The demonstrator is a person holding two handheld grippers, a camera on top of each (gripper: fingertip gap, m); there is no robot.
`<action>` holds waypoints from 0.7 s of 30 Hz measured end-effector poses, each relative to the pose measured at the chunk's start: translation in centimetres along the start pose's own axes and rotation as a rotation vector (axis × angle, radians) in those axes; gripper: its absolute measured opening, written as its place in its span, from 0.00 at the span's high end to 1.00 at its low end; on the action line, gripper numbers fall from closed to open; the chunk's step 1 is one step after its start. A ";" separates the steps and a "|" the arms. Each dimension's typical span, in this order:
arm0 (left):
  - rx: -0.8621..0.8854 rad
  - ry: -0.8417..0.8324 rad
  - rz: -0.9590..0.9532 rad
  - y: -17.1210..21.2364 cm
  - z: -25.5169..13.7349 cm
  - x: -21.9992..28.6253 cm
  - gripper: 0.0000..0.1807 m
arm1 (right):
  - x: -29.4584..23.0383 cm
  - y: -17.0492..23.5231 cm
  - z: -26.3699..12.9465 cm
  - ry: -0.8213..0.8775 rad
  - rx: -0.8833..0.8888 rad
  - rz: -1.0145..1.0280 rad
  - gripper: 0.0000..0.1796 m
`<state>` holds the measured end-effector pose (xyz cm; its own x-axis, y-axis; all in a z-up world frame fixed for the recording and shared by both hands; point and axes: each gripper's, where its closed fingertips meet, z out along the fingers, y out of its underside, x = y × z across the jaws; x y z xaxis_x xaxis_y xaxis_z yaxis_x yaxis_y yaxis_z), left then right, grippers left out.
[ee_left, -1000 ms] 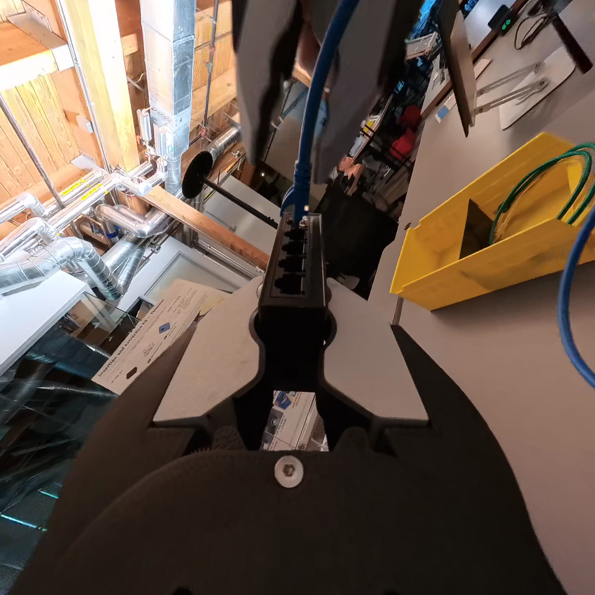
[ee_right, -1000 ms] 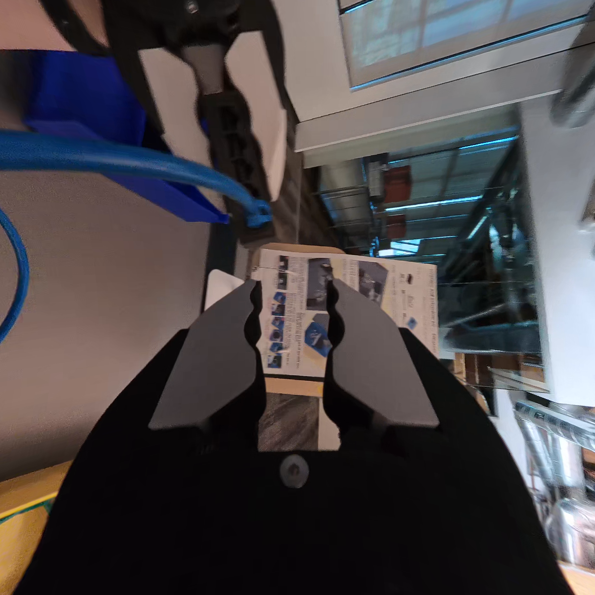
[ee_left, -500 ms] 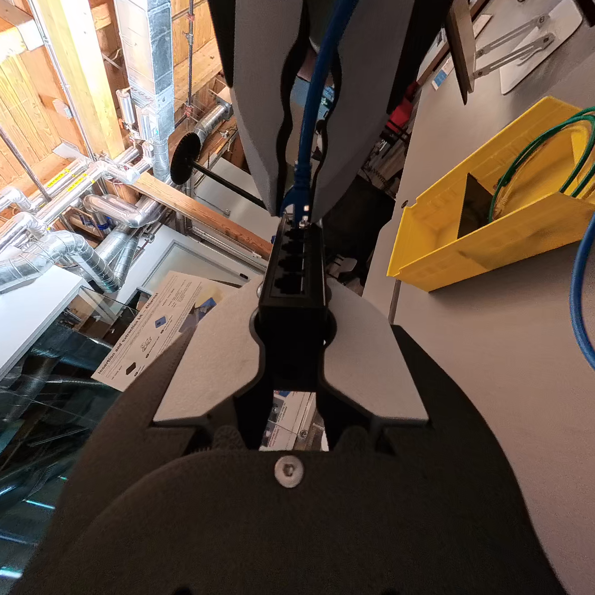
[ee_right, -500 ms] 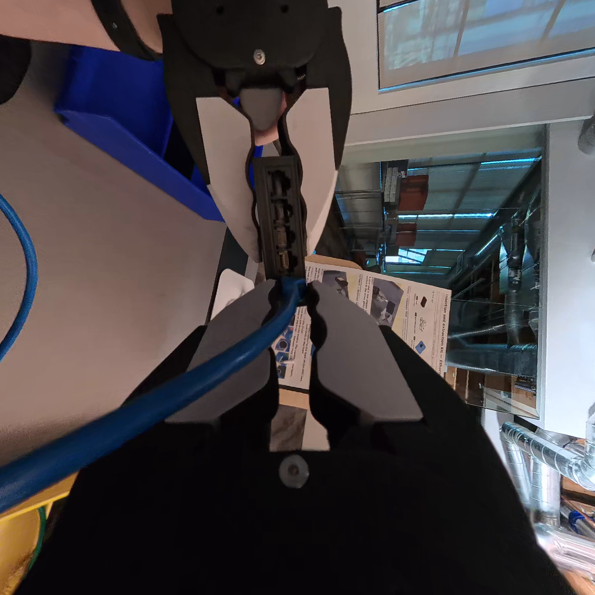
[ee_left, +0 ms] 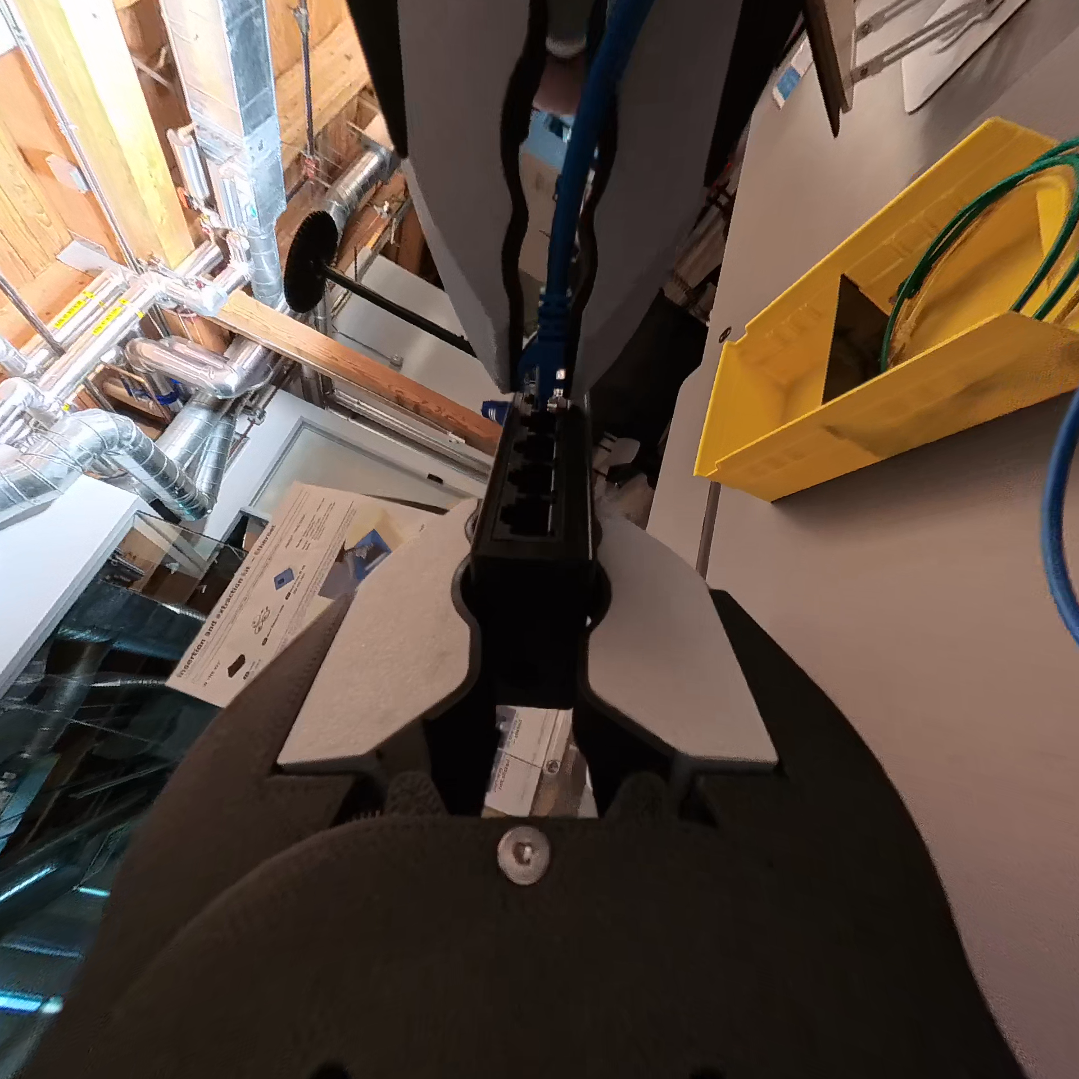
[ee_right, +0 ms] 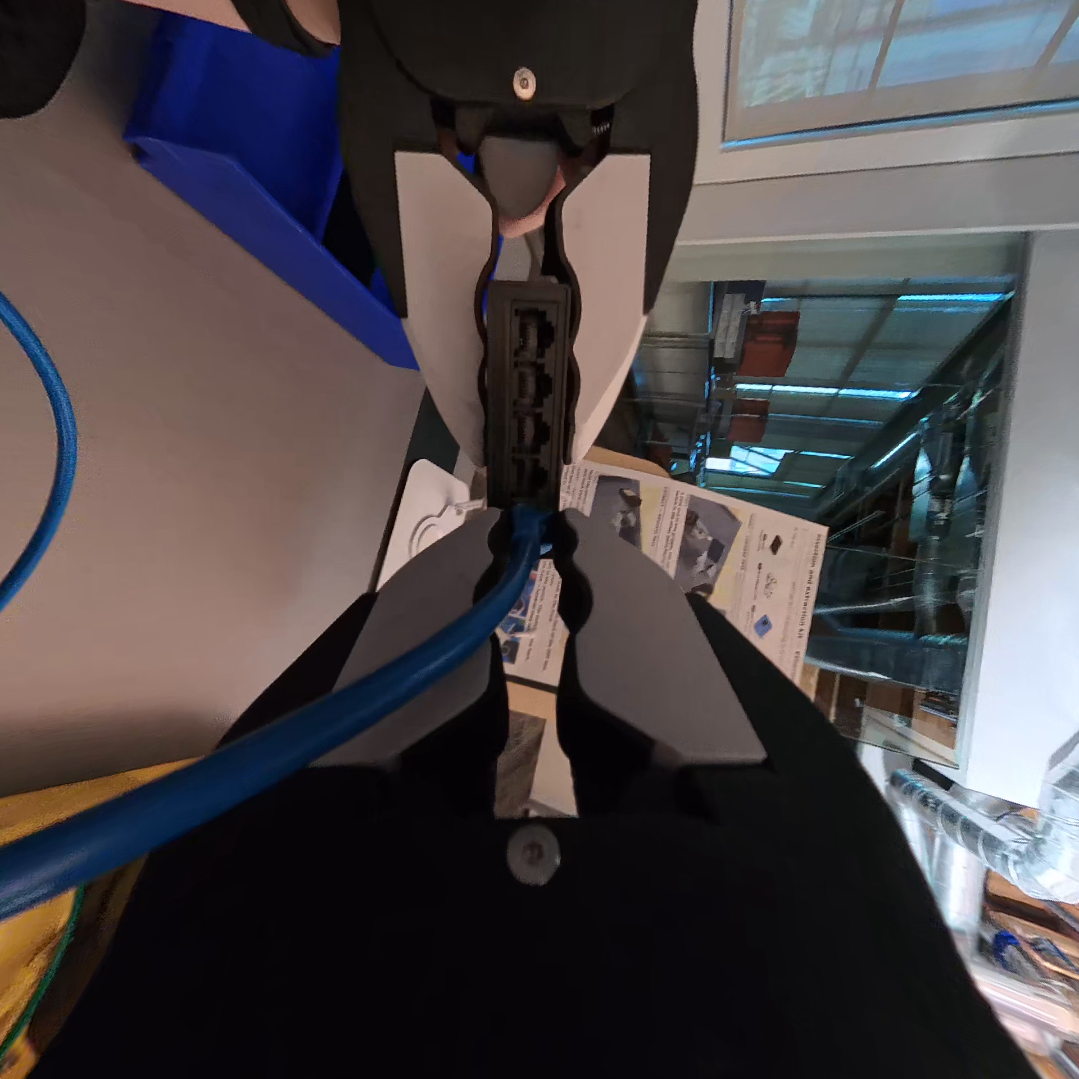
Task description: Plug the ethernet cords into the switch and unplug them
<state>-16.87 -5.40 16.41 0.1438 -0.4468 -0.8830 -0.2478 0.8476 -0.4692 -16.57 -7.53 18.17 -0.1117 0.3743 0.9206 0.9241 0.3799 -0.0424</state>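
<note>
The right hand-held gripper (ee_right: pixel 528 528) has come onto the blue ethernet cord (ee_right: pixel 362 695), pinching its plug at the switch (ee_right: pixel 528 397), which the left hand-held gripper (ee_left: pixel 534 575) clamps; unplugging probably follows.

Opposed close wrist views, sharing switch (ee_left: pixel 534 508)

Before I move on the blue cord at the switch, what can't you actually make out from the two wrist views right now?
- Left wrist view: whether the blue cord's plug is fully seated in the switch; too small, and flanked by the right gripper's fingers.
- Right wrist view: the plug itself and whether the right gripper clamps it; its own fingertips hide the contact.
- Both views: the blue cord's far end, cut off by the frame edge.
- Yellow bin: its contents beyond the green cable, cropped.
</note>
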 end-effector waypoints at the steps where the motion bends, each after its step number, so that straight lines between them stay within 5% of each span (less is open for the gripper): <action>1: -0.017 0.005 0.002 0.0 0.3 0.1 0.84 | -0.1 0.3 0.0 -0.019 -0.006 0.013 0.92; 21: -0.069 0.032 -0.049 1.8 4.6 1.5 0.84 | -2.1 4.9 0.4 -0.414 -0.153 0.221 0.91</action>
<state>-12.66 -3.26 14.26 0.1272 -0.4967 -0.8585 -0.3065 0.8035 -0.5103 -11.97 -6.11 15.91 -0.0142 0.7487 0.6627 0.9816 0.1366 -0.1333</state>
